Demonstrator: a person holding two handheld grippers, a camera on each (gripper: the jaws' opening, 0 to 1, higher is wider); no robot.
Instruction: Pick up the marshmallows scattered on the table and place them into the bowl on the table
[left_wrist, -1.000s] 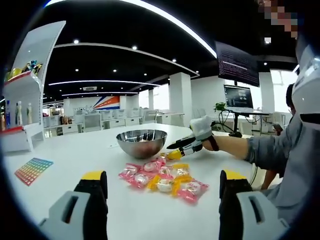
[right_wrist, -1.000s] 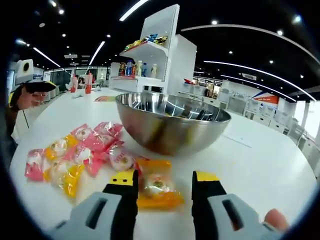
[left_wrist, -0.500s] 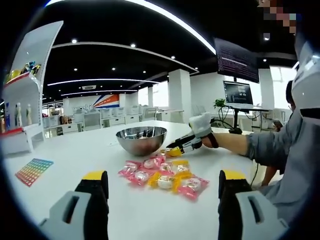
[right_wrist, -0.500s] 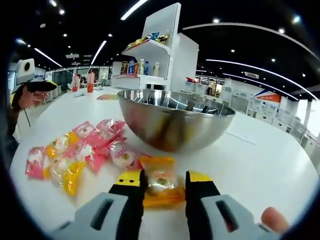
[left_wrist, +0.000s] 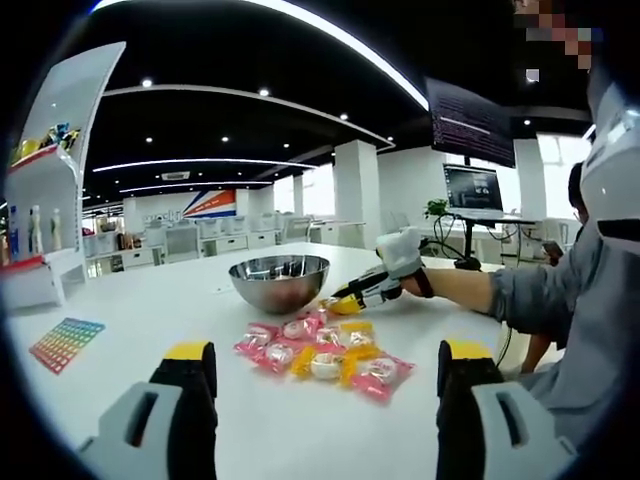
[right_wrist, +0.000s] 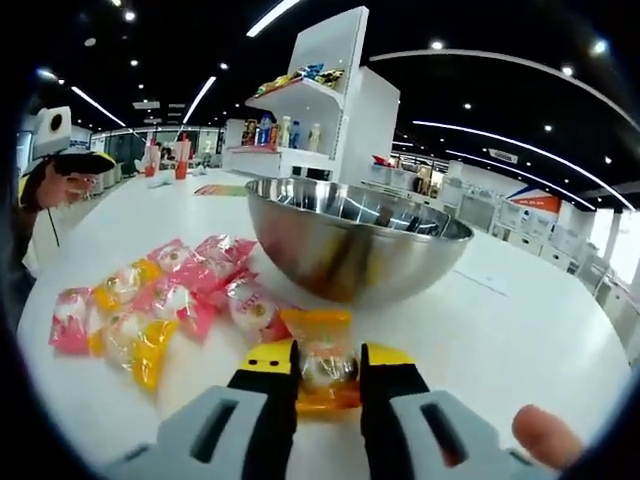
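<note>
Marshmallows (right_wrist: 160, 300), each sealed in a pink or yellow wrapper, heaped loose on the white table (right_wrist: 520, 330) just beside the steel bowl (right_wrist: 355, 240). Probably very light, soft and squashy under the film, with crinkly, slippery wrappers likely to slide off a weak pinch. Best taken across the plump middle, where the sweet itself fills the film, not by the flat crimped ends, and with a gentle squeeze only. Right tool (right_wrist: 330, 362) low at the table, jaws drawn in on either side of an orange pack (right_wrist: 322, 368), touching or nearly touching its round centre; seemingly gripping it, pack not clearly off the table. That pack nearest the bowl's foot, apart from the main heap, which spreads toward the left of the right gripper view. In the left gripper view, same right tool (left_wrist: 350, 300) reaching in from the right in a white-gloved hand (left_wrist: 400, 255), tip down between heap (left_wrist: 325, 350) and bowl (left_wrist: 279, 282). Left tool (left_wrist: 325, 365) held back, well apart from the heap, jaws spread wide with nothing between them, heap lying ahead and roughly centred. Short lift over the rim needed for the gripped pack, by the look of things.
</note>
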